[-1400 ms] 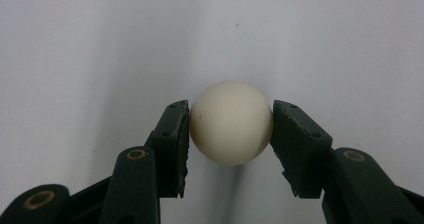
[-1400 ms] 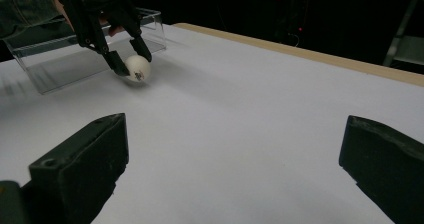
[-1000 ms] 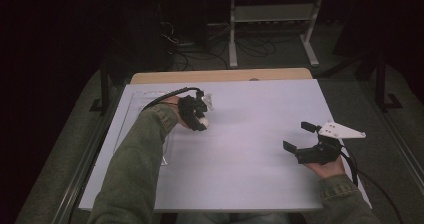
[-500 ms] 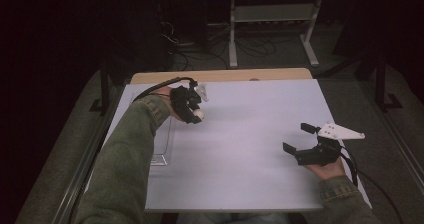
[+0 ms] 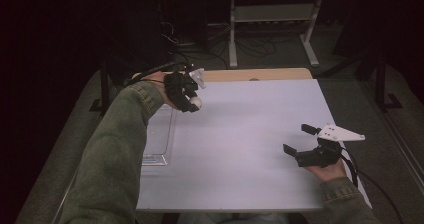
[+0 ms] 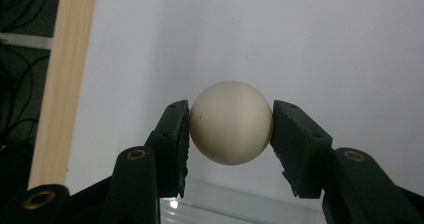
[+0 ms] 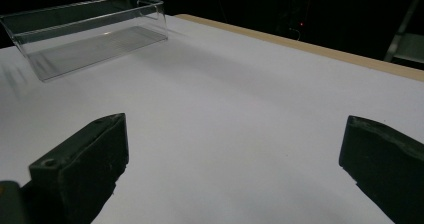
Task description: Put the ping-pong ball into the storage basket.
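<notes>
Cream-white and smooth, a small ball (image 6: 231, 122) is sitting clamped between the two black jaws of the left gripper (image 6: 231, 134), one jaw pressing on each side of it. From the high view, the left gripper (image 5: 186, 95) is being held up over the far left part of the white table (image 5: 250, 134), close to the table's pale wooden far edge (image 5: 260, 74), with the ball (image 5: 195, 102) showing as a pale dot at its tip. A person's left arm in an olive-green sleeve (image 5: 120, 154) is reaching forward to it, and a black cable is trailing from the gripper.

Just below the ball in the left gripper view, the rim of a clear plastic tray (image 6: 240, 204) is showing. In the high view the tray (image 5: 159, 134) is lying along the left side of the table, beside the sleeve.

On the near right of the table, the right gripper (image 5: 300, 141) is resting low with its jaws standing wide apart and gripping nothing. Its own view is looking across bare white table toward the clear tray (image 7: 85, 31), well apart from it.
</notes>
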Motion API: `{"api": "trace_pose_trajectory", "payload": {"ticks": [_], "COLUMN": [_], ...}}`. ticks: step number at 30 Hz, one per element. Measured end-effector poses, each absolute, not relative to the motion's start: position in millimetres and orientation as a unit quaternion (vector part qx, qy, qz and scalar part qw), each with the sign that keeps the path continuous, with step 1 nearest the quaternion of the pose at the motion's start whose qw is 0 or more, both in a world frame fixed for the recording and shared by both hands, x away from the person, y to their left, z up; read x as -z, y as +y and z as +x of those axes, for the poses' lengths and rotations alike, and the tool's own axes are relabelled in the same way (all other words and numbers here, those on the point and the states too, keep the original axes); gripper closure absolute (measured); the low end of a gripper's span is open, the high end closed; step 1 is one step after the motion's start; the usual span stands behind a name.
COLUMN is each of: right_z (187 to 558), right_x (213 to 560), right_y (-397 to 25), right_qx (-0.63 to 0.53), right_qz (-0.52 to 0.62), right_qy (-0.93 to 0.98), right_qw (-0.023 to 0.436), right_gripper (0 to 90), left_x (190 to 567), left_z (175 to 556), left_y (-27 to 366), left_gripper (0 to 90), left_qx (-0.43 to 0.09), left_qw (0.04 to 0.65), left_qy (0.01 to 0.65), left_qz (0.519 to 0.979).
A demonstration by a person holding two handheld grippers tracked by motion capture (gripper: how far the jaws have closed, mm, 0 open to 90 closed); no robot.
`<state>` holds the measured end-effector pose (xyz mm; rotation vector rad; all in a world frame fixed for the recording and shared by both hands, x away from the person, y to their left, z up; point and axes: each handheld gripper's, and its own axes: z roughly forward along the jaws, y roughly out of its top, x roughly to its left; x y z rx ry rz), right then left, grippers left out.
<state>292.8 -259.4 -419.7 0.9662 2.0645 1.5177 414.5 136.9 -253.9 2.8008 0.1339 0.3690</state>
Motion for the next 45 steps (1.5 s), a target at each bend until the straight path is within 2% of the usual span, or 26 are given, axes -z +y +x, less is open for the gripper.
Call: {"api": "trace_pose_trajectory", "payload": {"ticks": [14, 45], "right_z": [294, 289], "right_x": [417, 415], "right_y": [-258, -258], "right_qx": [-0.544, -0.554], "right_qz": [0.338, 0.332], "right_qy": [0.74, 0.734], "right_qw": [0.207, 0.211], "right_gripper": [0.0, 0.0], "left_x": [209, 207], "left_z": [397, 384], "left_y": [144, 197], "left_gripper": [50.3, 50.2], "left_qx": [-0.152, -0.17], "left_qw": [0.157, 0.132], "left_qy": [0.051, 0.085], "left_qz": [0.975, 0.973]}}
